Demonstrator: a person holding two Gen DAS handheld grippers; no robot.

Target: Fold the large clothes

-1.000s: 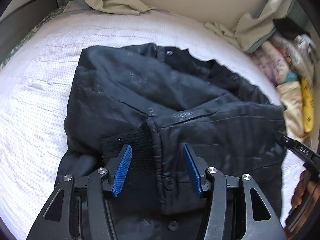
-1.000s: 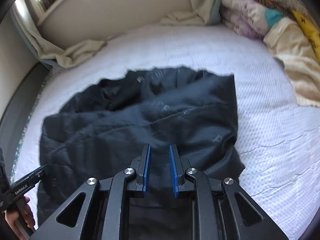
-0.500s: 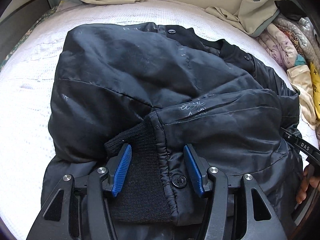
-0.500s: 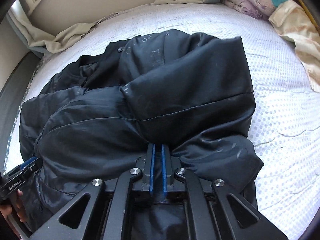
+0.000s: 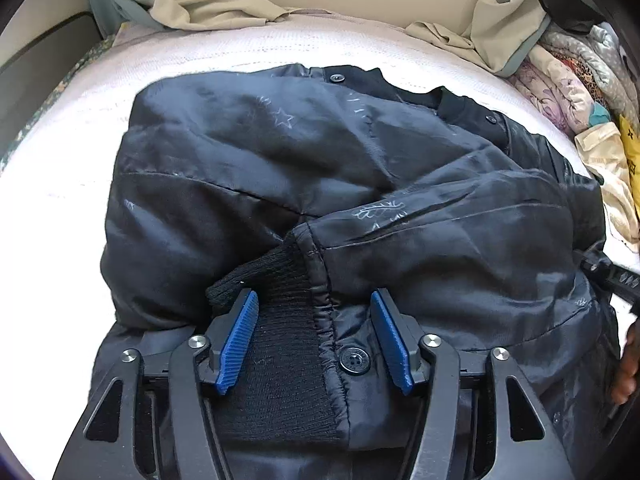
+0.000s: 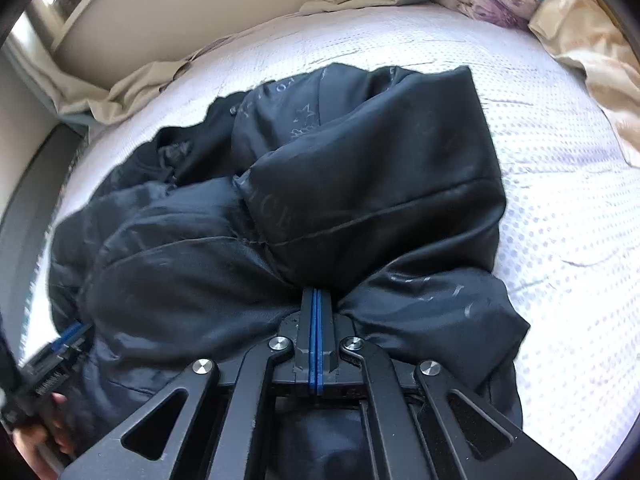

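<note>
A large black shiny jacket [image 5: 280, 168] lies bunched on the white bed, sleeves folded across its body; it also shows in the right wrist view [image 6: 360, 184]. My left gripper [image 5: 314, 304] is open, its blue pads on either side of the black knit cuff [image 5: 280, 320] and a button. My right gripper [image 6: 316, 300] is shut on a pinch of the jacket's fabric at its near edge. The right gripper's tip shows at the right edge of the left wrist view [image 5: 608, 276]. The left gripper shows at the lower left of the right wrist view [image 6: 60, 348].
The white textured bedcover [image 6: 560, 208] surrounds the jacket. Beige crumpled cloth [image 5: 208, 4] lies along the headboard. A pile of folded patterned clothes and bedding [image 5: 580, 92] sits at the right side. A dark bed frame edge [image 5: 36, 80] runs along the left.
Both grippers moved closer over the jacket. The right gripper went from slightly open to shut on the jacket fabric. The folded sleeve now lies nearer the jacket's body.
</note>
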